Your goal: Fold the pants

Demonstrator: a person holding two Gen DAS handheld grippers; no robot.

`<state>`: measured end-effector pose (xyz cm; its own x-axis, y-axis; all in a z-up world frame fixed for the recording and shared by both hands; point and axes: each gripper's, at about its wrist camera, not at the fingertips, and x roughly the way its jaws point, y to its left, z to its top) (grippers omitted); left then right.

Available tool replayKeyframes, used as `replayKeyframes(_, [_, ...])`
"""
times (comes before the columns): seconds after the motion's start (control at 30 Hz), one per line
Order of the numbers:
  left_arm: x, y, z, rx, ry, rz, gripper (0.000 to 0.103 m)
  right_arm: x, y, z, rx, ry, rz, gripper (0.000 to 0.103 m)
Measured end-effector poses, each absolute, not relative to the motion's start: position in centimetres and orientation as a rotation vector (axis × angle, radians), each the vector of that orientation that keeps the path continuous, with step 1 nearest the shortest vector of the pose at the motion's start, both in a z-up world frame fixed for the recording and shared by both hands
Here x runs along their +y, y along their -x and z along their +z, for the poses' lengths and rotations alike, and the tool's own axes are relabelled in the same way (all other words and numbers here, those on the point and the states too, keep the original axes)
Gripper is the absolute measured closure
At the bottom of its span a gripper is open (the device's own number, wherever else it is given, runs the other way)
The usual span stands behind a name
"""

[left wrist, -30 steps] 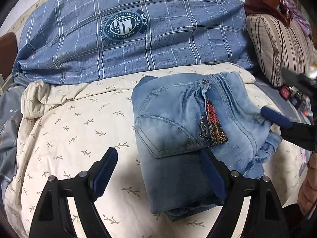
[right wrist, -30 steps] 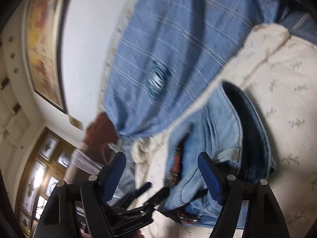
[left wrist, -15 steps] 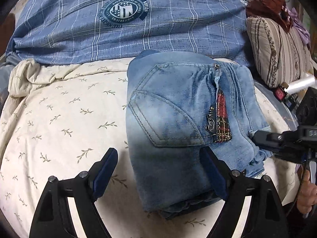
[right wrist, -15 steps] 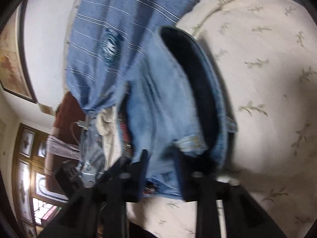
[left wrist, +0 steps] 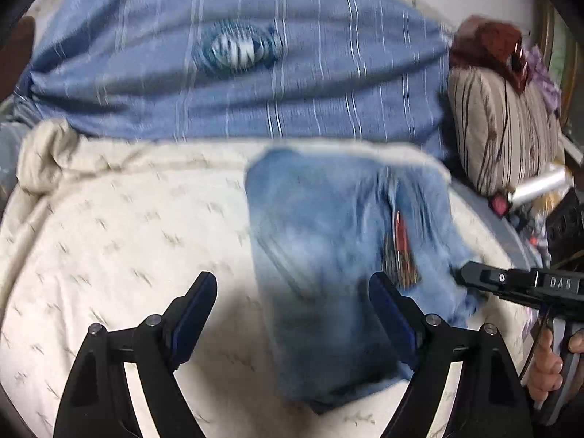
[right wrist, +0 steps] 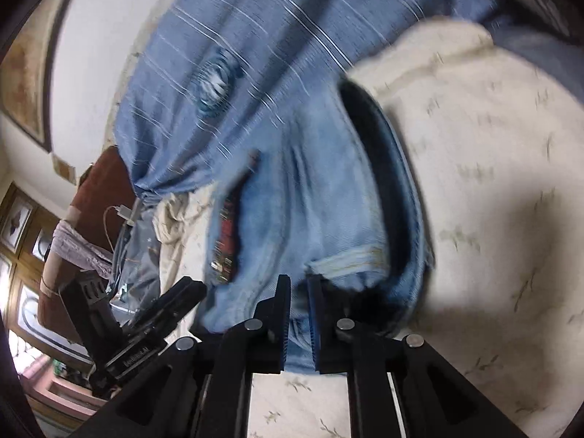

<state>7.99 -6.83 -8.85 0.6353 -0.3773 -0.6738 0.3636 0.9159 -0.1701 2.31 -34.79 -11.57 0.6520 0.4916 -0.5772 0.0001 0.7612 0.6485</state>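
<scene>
Closed since a second ago, right tongs [right wrist: 299, 314] pinch the jeans [right wrist: 321, 211], opening slightly; left tongs [left wrist: 292, 317] gape, tilted downward.

Bare sheet [left wrist: 120, 241] left of jeans [left wrist: 328, 241].

Both grippers are chunky matte-black plastic frames, the left gripper [left wrist: 292, 314] and the right gripper [right wrist: 298, 314], with dark blue pads lining the fingers [left wrist: 195, 314]. Round silver screws [left wrist: 153, 320] sit at the pivots. There's white lettering on the side of the right one's body.
</scene>
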Motion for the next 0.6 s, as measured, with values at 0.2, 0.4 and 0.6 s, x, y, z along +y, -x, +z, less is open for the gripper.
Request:
replayKeyframes(0.2, [-6.4,-10.8,-8.8,0.761,0.018,-0.339,0.017,-34.7,-3.7,-9.3,0.72,-0.608,0.237,0.09])
replayKeyframes(0.4, [-6.8,-14.5,-9.5,0.774,-0.01,-0.307,0.017,-34.8,-6.1,-8.8,0.69,-0.59,0.196,0.09])
replayKeyframes(0.6, [-7.8,-16.5,-10.5,0.789,-0.033,-0.307,0.017,-36.0,-9.1,-8.8,0.656,-0.556,0.165,0.09])
